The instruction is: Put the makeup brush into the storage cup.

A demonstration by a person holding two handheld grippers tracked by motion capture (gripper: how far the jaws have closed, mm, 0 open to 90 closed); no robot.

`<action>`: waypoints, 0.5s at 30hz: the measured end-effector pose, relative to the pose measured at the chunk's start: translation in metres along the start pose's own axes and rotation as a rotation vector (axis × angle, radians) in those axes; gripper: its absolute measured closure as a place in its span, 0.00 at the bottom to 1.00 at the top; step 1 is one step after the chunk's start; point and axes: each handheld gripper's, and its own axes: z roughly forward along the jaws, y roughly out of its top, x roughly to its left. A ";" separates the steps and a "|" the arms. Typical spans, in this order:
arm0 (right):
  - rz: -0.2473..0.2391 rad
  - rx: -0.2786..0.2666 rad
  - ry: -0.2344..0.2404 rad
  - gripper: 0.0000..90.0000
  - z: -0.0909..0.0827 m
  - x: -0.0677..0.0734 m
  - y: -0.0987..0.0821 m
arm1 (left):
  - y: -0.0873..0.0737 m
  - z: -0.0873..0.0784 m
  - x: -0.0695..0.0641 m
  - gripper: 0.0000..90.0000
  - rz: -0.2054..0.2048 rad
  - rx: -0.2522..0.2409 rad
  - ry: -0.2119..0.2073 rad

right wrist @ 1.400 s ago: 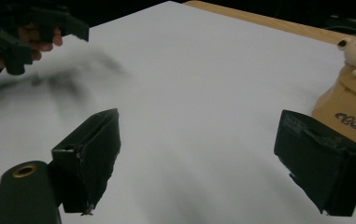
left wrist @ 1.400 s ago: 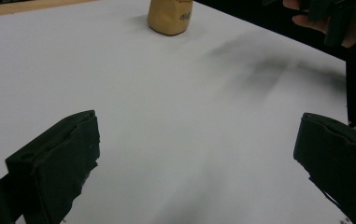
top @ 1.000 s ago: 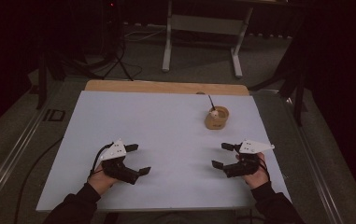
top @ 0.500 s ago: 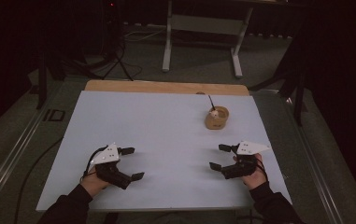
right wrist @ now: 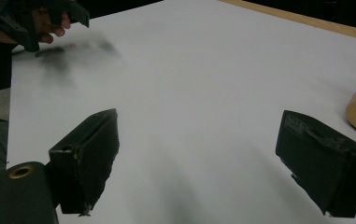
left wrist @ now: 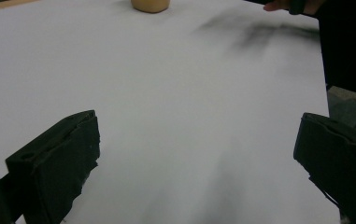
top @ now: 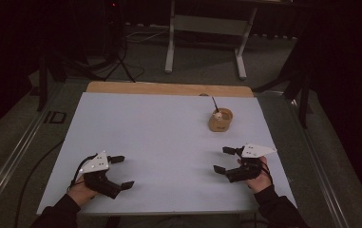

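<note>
Resting low in the frame, left tongs (top: 120,172) and right tongs (top: 223,159) gape wide, empty. Wooden cup (top: 220,120) upper right on the table (top: 159,137) sits untouched; work seems unstarted

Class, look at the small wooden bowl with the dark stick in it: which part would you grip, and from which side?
Grip the wooden bowl across its outer wall, coming from the near side with the right claw, which is closest and open. The wall looks low and rounded, so opposite sides probably suit two jaws. The stick leans up and away, so a low approach likely avoids it.
</note>
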 end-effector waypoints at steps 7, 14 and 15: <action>-0.002 0.010 0.003 0.15 0.001 -0.001 -0.001 | -0.007 -0.004 0.006 0.01 -0.014 -0.007 0.005; -0.002 0.011 0.002 0.15 0.002 -0.001 -0.002 | -0.009 -0.004 0.011 0.01 -0.052 -0.004 0.013; 0.000 0.009 0.004 0.15 0.002 -0.002 -0.003 | -0.010 -0.004 0.011 0.01 -0.058 -0.006 0.010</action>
